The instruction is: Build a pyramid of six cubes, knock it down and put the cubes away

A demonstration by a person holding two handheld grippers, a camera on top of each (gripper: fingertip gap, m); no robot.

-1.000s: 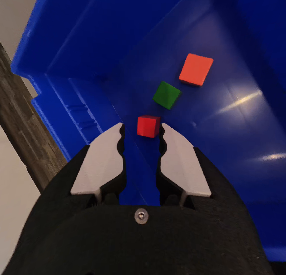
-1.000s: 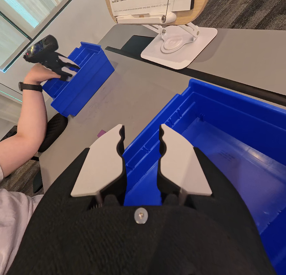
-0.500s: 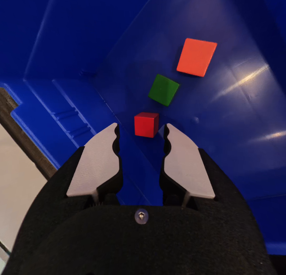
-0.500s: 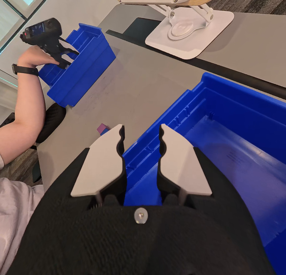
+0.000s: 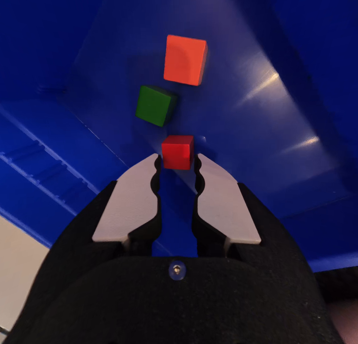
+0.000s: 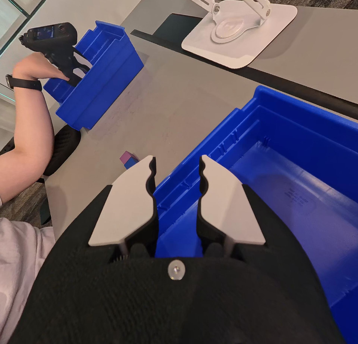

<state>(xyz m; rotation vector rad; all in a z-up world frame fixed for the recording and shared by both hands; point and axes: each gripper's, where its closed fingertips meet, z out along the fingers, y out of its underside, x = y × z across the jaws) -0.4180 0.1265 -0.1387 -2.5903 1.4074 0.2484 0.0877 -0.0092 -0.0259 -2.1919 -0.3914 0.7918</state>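
In the left wrist view my left gripper [image 5: 177, 157] reaches into a small blue bin [image 5: 58, 43]. Its fingertips press the two sides of a red cube [image 5: 177, 153] that rests on the bin floor. A green cube [image 5: 154, 105] and an orange cube [image 5: 184, 60] lie beyond it. My right gripper [image 6: 177, 160] is open and empty, held above the near left rim of a large blue bin [image 6: 290, 121]. A purple cube [image 6: 126, 157] and a blue cube [image 6: 130, 163] sit together on the table, just left of its left finger.
The right wrist view shows the small bin [image 6: 108, 78] at the far left of the grey table [image 6: 174, 105], with a person's hand and arm [image 6: 33, 109] holding the left gripper inside it. A white stand [image 6: 242, 34] is at the back. There is about 55 cm between the tips of the two grippers.
My left gripper moved deeper into the bin, opened wider, then closed onto the red cube. My right gripper drew back, and the purple and blue cubes came into view.
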